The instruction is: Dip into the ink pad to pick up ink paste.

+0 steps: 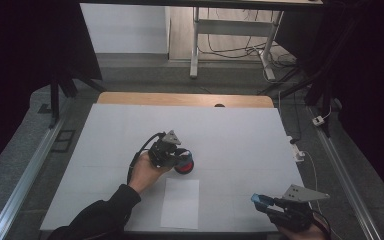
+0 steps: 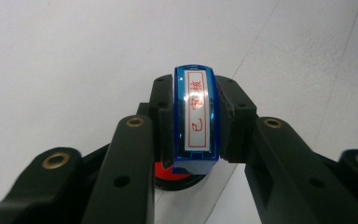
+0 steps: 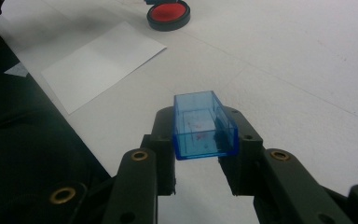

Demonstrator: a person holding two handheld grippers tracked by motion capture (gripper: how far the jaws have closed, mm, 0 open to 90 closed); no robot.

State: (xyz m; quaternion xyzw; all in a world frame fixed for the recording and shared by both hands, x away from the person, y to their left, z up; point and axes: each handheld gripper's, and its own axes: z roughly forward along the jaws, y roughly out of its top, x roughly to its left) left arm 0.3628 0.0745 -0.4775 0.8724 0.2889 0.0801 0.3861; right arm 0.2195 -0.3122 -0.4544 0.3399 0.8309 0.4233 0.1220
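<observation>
My left gripper (image 2: 196, 109) is shut on a blue stamp (image 2: 196, 140) that bears a white label with red characters. The stamp stands directly over a round red ink pad (image 2: 179, 176); whether it touches the pad I cannot tell. In the high view my left gripper (image 1: 175, 157) sits at the table's middle, against the ink pad (image 1: 186, 166). My right gripper (image 3: 203, 130) is shut on a clear blue stamp cap (image 3: 204, 126), held above the table near its front right corner. The high view shows my right gripper (image 1: 264, 201) there with the blue cap (image 1: 260, 199).
A white sheet of paper (image 1: 180, 202) lies in front of the ink pad, near the table's front edge; it appears as the paper (image 3: 100, 63) in the right gripper view. The white table (image 1: 240, 135) has a wooden far edge. Floor rails run along both sides.
</observation>
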